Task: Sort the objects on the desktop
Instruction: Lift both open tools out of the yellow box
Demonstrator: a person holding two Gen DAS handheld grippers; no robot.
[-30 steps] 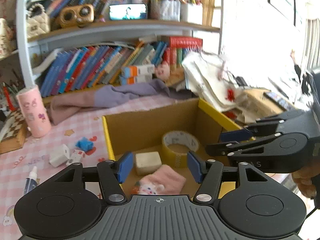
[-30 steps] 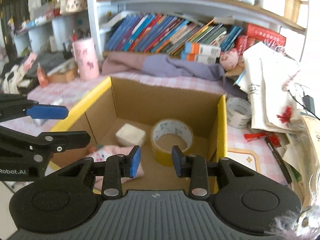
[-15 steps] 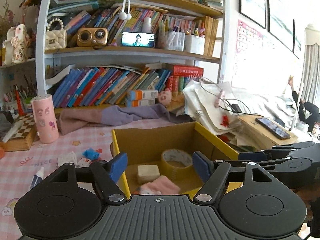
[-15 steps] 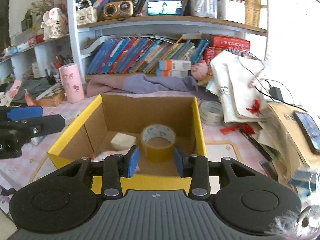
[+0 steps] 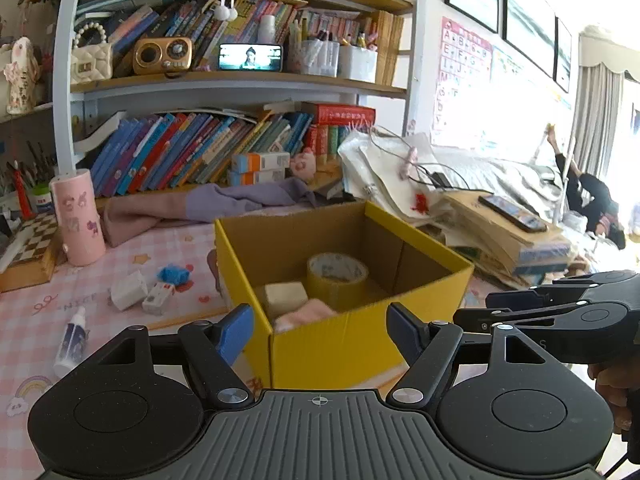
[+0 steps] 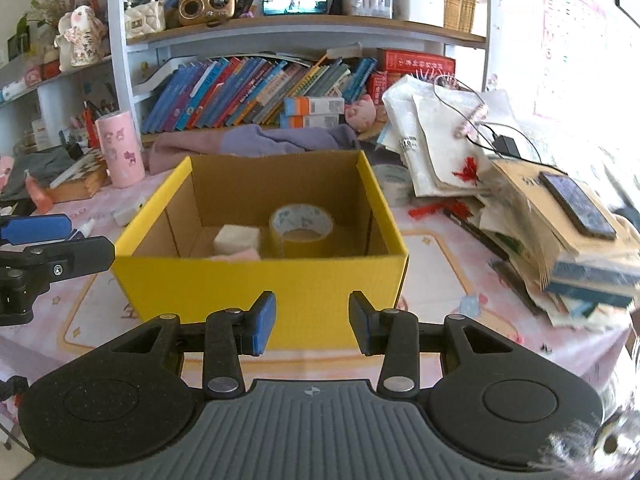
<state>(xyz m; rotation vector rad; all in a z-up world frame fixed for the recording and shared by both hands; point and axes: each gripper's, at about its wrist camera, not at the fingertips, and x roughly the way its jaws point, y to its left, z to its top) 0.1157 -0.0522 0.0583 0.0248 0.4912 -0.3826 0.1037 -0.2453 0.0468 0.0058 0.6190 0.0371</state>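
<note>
1. Both grippers have drawn back from over the yellow box (image 6: 260, 280); we now face its near wall.
2. Left gripper (image 5: 320, 334): jaws wide apart after opening, nothing between; small items (image 5: 128, 290) dot the counter (image 5: 36, 320) leftward.
3. Tape roll (image 6: 301, 224) and white block (image 6: 236, 239) sit inside.
4. Right gripper (image 6: 312, 322): narrowly apart, empty, opening slightly; paper stack (image 6: 560, 220) crowds the right edge.

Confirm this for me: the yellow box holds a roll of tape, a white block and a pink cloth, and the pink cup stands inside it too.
Not quite. The pink cup stands outside the yellow box, on the tablecloth to its left, as the left wrist view shows. The roll of tape, white block and pink cloth are inside.
</note>
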